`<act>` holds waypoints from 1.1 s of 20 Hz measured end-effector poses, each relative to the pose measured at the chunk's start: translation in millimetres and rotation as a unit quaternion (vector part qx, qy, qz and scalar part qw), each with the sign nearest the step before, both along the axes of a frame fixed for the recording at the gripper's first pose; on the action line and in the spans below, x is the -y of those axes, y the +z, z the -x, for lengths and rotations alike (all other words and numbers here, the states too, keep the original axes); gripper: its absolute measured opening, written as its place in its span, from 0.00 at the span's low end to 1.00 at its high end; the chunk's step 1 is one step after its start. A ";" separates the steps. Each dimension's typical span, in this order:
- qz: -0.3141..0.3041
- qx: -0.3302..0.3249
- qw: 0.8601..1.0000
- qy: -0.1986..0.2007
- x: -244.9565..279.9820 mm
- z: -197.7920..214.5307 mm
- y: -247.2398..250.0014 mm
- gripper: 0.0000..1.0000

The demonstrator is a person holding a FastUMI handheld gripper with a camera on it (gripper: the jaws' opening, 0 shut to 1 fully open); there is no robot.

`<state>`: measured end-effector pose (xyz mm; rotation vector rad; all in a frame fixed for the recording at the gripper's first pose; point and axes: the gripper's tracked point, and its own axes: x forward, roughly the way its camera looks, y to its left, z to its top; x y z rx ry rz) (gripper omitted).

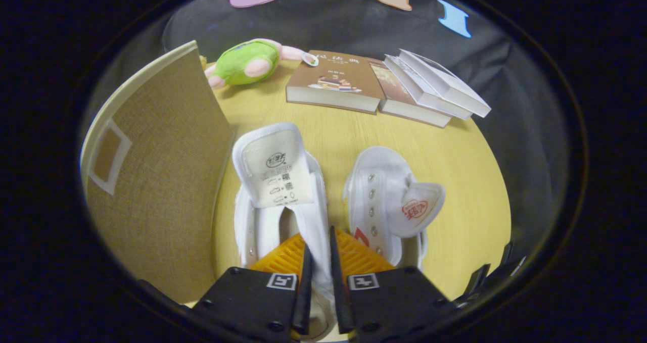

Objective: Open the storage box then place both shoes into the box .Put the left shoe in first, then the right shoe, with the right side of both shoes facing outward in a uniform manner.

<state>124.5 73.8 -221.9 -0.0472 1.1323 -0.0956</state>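
Gripper point(318, 247) pinching side wall of left shoe point(275, 191); 2 shoes on bench point(455, 156), right shoe point(389, 201) beside. 1 storage box point(151, 181), 3 books point(394, 85), 1 plush toy point(247, 62).

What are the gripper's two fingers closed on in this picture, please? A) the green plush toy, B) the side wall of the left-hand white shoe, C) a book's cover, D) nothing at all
B: the orange fingers of the gripper pinch the side wall of the white shoe beside the storage box.
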 end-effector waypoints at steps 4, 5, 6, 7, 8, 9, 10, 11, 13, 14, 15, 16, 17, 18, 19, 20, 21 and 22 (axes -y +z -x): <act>-0.027 0.017 0.994 -0.101 2.5 5.7 -1.4 0.24; -0.043 0.019 0.993 -0.113 2.5 5.8 -2.6 0.25; -0.059 0.018 0.992 -0.112 2.8 5.2 -4.6 0.25; -0.071 0.015 0.992 -0.104 1.8 5.5 -4.4 0.25; -0.079 0.016 0.992 -0.093 2.3 3.7 -3.8 0.26; -0.093 0.019 0.992 -0.084 -0.4 1.5 -3.6 0.26; -0.088 0.022 0.993 -0.075 -5.1 12.7 -5.1 0.21; -0.083 0.023 0.993 -0.076 0.9 0.0 -4.9 0.16; -0.075 0.037 0.992 -0.090 -1.4 0.3 0.8 0.16; -0.065 0.044 0.992 -0.095 -3.8 0.8 5.7 0.16; -0.055 0.051 0.992 -0.097 0.4 -1.1 3.6 0.09; -0.048 0.053 0.992 -0.101 0.1 -0.9 3.9 0.08; -0.045 0.060 0.992 -0.102 -1.6 -1.4 5.8 0.08; -0.046 0.064 0.992 -0.102 -3.1 -2.2 7.9 0.08; -0.050 0.069 0.991 -0.103 -6.1 -2.7 10.7 0.08; -0.056 0.077 0.990 -0.102 -9.7 -4.5 15.6 0.08; -0.053 0.079 0.990 -0.104 -10.5 -4.2 19.5 0.08; -0.040 0.081 0.991 -0.101 -8.0 -3.7 24.2 0.08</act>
